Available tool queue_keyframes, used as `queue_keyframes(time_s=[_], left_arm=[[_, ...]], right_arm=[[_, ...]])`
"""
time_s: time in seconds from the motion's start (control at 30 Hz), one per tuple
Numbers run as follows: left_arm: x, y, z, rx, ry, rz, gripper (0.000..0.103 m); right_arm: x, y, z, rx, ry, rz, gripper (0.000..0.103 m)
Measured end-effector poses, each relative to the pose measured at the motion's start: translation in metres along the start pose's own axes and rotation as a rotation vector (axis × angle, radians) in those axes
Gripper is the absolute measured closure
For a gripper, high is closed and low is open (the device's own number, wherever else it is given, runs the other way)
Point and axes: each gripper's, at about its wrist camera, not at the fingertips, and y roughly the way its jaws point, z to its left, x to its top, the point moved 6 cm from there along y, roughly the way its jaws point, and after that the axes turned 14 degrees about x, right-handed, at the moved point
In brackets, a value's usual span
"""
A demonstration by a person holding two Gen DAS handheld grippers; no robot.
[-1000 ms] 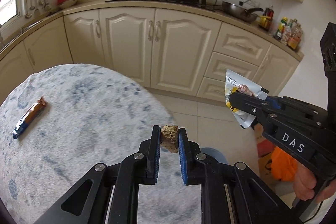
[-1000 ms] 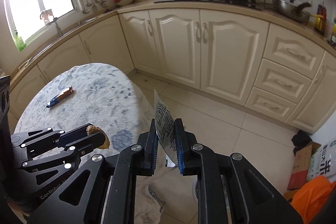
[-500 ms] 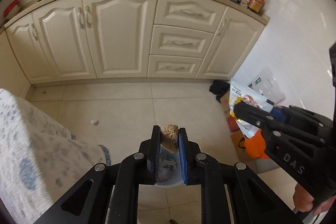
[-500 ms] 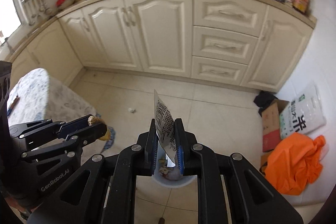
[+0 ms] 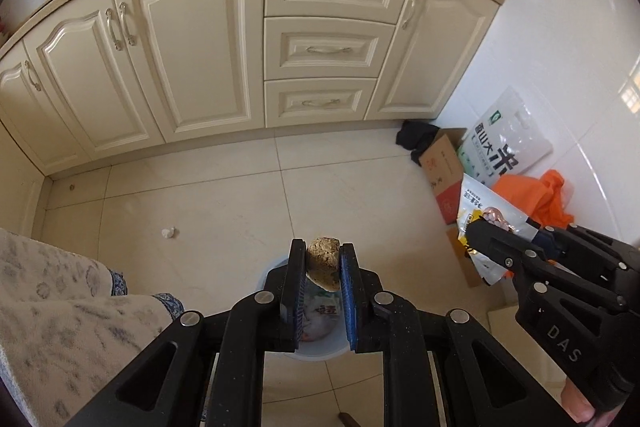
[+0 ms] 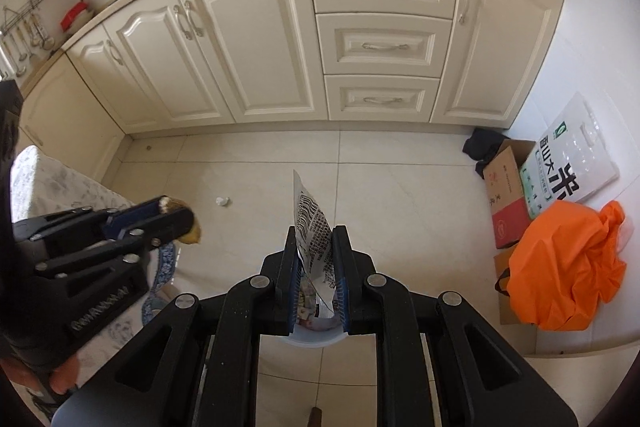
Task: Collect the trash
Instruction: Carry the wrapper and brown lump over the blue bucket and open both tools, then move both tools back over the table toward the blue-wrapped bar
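Note:
My left gripper (image 5: 323, 259) is shut on a brown crumbly food scrap (image 5: 323, 261) and holds it over a pale blue trash bin (image 5: 320, 349) on the floor; the bin holds wrappers. My right gripper (image 6: 315, 247) is shut on a white printed snack wrapper (image 6: 310, 215) that stands upright between the jaws, above the same bin (image 6: 316, 339). The left gripper with the scrap shows at the left of the right wrist view (image 6: 176, 213). The right gripper and its wrapper (image 5: 486, 223) show at the right of the left wrist view.
Cream kitchen cabinets (image 5: 256, 47) run along the back. A cloth-covered table (image 5: 60, 315) is at the left. A cardboard box (image 6: 506, 187), a rice bag (image 6: 568, 159) and an orange bag (image 6: 568, 267) lie by the right wall. A small white crumpled scrap (image 5: 168, 233) lies on the tiled floor.
Both grippers have swung away from the table, down toward the floor. They now hang over the trash bin, each still holding its piece of trash.

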Motion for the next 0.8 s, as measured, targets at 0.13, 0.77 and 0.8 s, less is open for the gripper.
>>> queue_keyframes(time_s=[0.13, 0.77, 0.8], left_arm=[[0.003, -0.001, 0.001, 0.033, -0.019, -0.007, 0.050], [0.014, 0.001, 0.022, 0.063, -0.149, 0.009, 0.011], [0.013, 0.001, 0.026, 0.060, -0.156, 0.016, 0.011]], right_arm=[[-0.011, 0.012, -0.008, -0.018, 0.013, 0.032, 0.088], [-0.004, 0.011, 0.027, 0.050, 0.016, -0.020, 0.012], [-0.004, 0.010, 0.031, 0.040, -0.008, -0.028, 0.012]])
